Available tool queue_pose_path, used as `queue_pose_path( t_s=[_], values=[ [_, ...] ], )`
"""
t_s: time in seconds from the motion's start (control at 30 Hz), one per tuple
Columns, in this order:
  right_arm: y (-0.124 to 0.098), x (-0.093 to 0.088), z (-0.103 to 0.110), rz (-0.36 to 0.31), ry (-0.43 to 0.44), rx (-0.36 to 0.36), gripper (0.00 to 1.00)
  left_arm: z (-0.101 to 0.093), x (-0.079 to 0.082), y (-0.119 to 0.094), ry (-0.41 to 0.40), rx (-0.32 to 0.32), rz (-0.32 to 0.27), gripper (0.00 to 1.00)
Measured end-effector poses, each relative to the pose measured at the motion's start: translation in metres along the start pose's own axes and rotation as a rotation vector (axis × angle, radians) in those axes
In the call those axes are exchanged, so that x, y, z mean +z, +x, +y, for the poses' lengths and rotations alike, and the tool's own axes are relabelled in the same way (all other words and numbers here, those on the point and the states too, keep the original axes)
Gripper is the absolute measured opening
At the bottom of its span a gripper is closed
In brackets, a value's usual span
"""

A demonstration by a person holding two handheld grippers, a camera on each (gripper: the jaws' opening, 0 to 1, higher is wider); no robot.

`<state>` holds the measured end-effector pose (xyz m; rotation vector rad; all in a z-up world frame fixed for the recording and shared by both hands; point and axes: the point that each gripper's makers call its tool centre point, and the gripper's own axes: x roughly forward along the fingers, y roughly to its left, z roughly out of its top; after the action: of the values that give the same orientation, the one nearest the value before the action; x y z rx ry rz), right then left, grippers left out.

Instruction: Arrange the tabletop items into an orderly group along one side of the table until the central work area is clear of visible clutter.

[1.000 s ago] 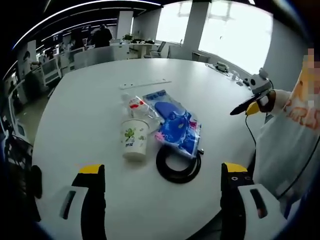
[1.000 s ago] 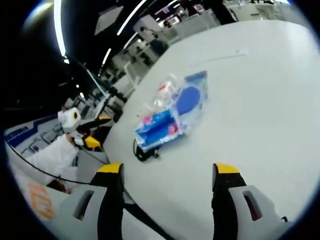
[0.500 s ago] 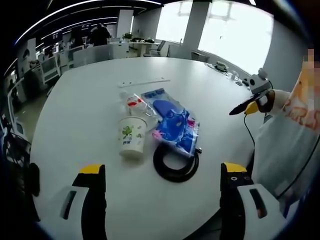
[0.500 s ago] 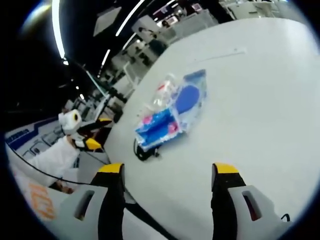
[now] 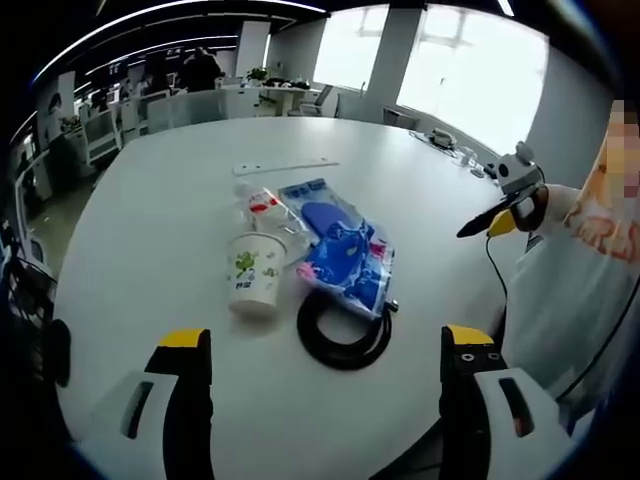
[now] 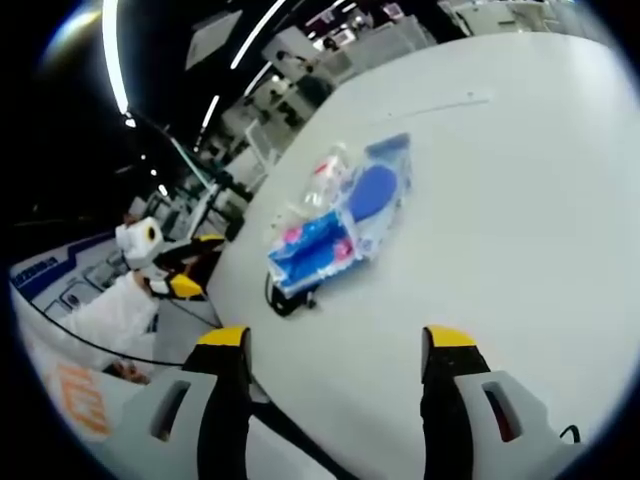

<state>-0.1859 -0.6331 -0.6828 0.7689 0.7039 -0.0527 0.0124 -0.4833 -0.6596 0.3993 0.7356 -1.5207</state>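
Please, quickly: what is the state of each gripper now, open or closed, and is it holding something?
Left gripper: open, holding nothing, above the white table.
Right gripper: open, holding nothing.

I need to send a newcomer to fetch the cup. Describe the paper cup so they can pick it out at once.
Start at the big white round table and find the small cluster of items near its middle. On one edge of the cluster, beside the blue plastic package and the black cable coil, stands the paper cup. It is the one upright item, white with a green print.
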Motion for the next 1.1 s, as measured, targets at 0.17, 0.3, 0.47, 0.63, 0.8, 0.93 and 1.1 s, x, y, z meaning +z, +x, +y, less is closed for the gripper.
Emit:
queue_pose_path(
  t_s=[0.17, 0.3, 0.47, 0.63, 0.8, 0.93, 1.1],
  values=[
    [0.001, 0.001, -0.001, 0.003, -0.007, -0.002, 0.67, -0.003, 0.0, 0.001, -0.017, 0.005, -0.017, 0.97],
    [0.004, 0.003, 0.0, 0.016, -0.044, -0.003, 0.67, -0.004, 0.003, 0.001, -0.032, 0.018, -0.039, 0.96],
    [0.005, 0.008, 0.0, 0.02, -0.073, 0.0, 0.66, -0.006, 0.002, 0.003, -0.031, 0.032, -0.044, 0.94],
    [0.006, 0.016, 0.0, 0.029, -0.11, -0.001, 0.65, -0.012, 0.001, 0.007, -0.045, 0.036, -0.058, 0.93],
    [0.006, 0.027, 0.0, 0.023, -0.135, -0.001, 0.65, -0.017, -0.003, 0.011, -0.056, 0.029, -0.061, 0.93],
    [0.008, 0.034, 0.001, 0.027, -0.168, -0.001, 0.65, -0.012, -0.004, 0.011, -0.068, 0.062, -0.068, 0.91],
    [0.011, 0.044, 0.002, 0.027, -0.201, 0.001, 0.64, -0.011, -0.004, 0.01, -0.086, 0.086, -0.09, 0.89]
  ],
)
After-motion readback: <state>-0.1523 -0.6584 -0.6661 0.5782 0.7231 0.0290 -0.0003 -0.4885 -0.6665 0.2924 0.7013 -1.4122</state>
